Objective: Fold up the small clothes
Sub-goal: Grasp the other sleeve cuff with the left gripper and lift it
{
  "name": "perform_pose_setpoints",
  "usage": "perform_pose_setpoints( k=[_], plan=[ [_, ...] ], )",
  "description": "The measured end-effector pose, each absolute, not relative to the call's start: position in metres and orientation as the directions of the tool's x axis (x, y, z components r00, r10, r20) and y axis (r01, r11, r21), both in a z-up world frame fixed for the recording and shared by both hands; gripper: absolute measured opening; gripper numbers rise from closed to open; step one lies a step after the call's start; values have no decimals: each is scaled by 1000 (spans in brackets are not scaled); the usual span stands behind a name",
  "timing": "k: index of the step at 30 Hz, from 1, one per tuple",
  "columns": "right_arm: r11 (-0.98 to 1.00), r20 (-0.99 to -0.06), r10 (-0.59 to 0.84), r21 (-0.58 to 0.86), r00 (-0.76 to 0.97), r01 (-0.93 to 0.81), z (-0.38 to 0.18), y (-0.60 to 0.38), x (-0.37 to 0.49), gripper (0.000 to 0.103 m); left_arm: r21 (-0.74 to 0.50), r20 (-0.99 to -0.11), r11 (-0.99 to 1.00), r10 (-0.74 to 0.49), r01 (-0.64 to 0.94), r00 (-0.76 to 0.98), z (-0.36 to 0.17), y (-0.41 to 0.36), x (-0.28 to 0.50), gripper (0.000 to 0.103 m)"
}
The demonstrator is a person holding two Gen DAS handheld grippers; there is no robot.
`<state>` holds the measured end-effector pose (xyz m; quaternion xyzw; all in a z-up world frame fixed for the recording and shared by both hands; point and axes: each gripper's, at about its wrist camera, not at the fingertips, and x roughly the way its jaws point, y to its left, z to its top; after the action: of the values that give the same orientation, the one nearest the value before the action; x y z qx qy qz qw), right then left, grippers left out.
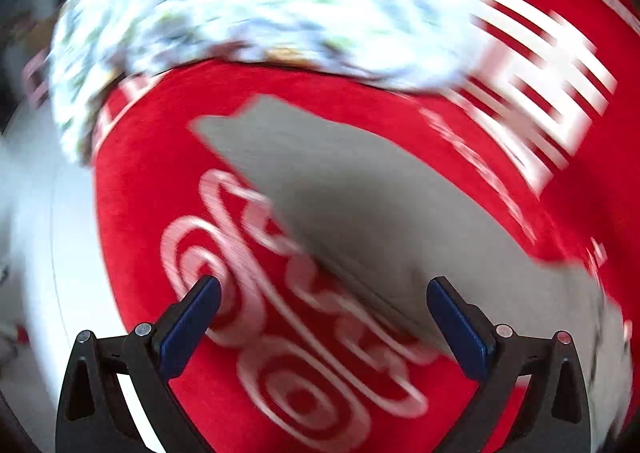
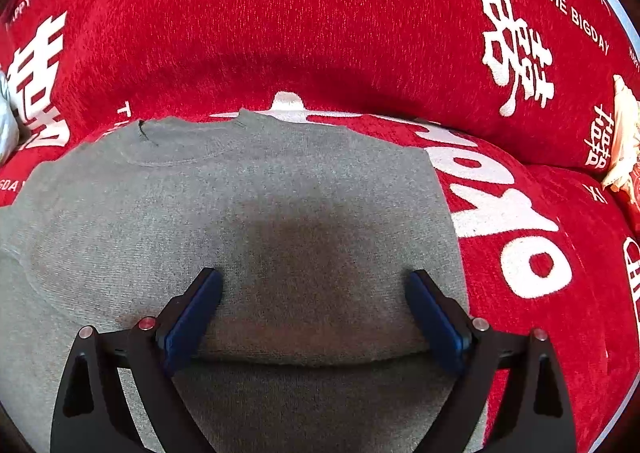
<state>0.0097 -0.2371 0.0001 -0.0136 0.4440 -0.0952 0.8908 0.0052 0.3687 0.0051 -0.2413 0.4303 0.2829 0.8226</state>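
One grey sweater (image 2: 248, 213) lies flat on the red sofa cover (image 2: 320, 33). Both tongs, left (image 1: 324, 289) and right (image 2: 314, 281), hang spread above it, empty. Beyond the sweater, one blurred pale patterned cloth (image 1: 248, 5); its kind is unclear.

Looks like a home, prob. a living room: a sofa (image 2: 320, 33) w/ seat and backrest, covered by a red wedding throw w/ white double-happiness signs and words "HAPPY WEDDING", "THE BIG DAY". A floral cloth (image 1: 248, 9) and a grey sweater (image 2: 240, 221) lie on it.
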Motion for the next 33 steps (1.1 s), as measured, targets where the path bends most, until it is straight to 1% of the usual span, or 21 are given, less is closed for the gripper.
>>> perform_pose_setpoints(
  k=[2, 4, 6, 10, 14, 15, 16, 17, 18, 19, 20, 21, 23, 25, 29, 33],
  plan=[
    [981, -787, -187, -115, 587, 158, 0, -236, 10, 95, -227, -860, 658, 211, -718, 465, -9, 405, 5, 103],
    [980, -787, -192, -120, 586, 160, 0, -236, 10, 96, -263, -825, 631, 246, -730, 509, -4, 422, 2, 103],
    [979, -786, -197, -125, 585, 162, 0, -235, 10, 97, -310, -823, 612, 210, -728, 527, -3, 434, 6, 103],
    [978, -786, -199, -125, 586, 164, 0, -236, 10, 97, -363, -805, 625, 163, -692, 570, -3, 448, 19, 103],
    [979, -786, -196, -122, 587, 164, 1, -236, 10, 97, -502, -747, 617, 43, -605, 664, 1, 462, 26, 103],
    [979, -786, -196, -122, 586, 164, 1, -236, 10, 97, -525, -737, 605, 29, -599, 675, 1, 465, 30, 103],
    [979, -786, -196, -121, 586, 164, 1, -236, 10, 97, -551, -723, 588, 17, -592, 690, 1, 468, 29, 99],
    [979, -786, -195, -120, 586, 164, 1, -236, 10, 97, -568, -713, 576, 13, -588, 702, 1, 470, 29, 78],
    [979, -786, -194, -119, 586, 164, 1, -236, 10, 97, -582, -705, 569, 3, -581, 709, 0, 473, 30, 62],
    [979, -786, -194, -119, 587, 165, 1, -236, 10, 97, -609, -701, 556, -44, -565, 712, -5, 477, 33, 32],
    [979, -786, -194, -119, 586, 165, 1, -236, 10, 97, -648, -699, 522, -116, -555, 706, -15, 482, 38, 15],
    [979, -786, -194, -119, 586, 165, 1, -236, 10, 97, -666, -691, 499, -134, -554, 711, -19, 486, 37, 12],
    [979, -787, -192, -116, 587, 165, 1, -236, 10, 97, -716, -654, 447, -161, -536, 739, -26, 493, 34, 10],
    [980, -787, -190, -114, 587, 165, 1, -236, 10, 97, -737, -639, 415, -170, -534, 750, -27, 495, 32, 9],
    [980, -787, -190, -114, 587, 165, 1, -236, 10, 97, -714, -653, 440, -138, -545, 745, -12, 492, 26, 9],
    [980, -786, -191, -115, 587, 165, 1, -236, 10, 97, -649, -672, 541, -78, -534, 737, 14, 476, 26, 9]
  ],
)
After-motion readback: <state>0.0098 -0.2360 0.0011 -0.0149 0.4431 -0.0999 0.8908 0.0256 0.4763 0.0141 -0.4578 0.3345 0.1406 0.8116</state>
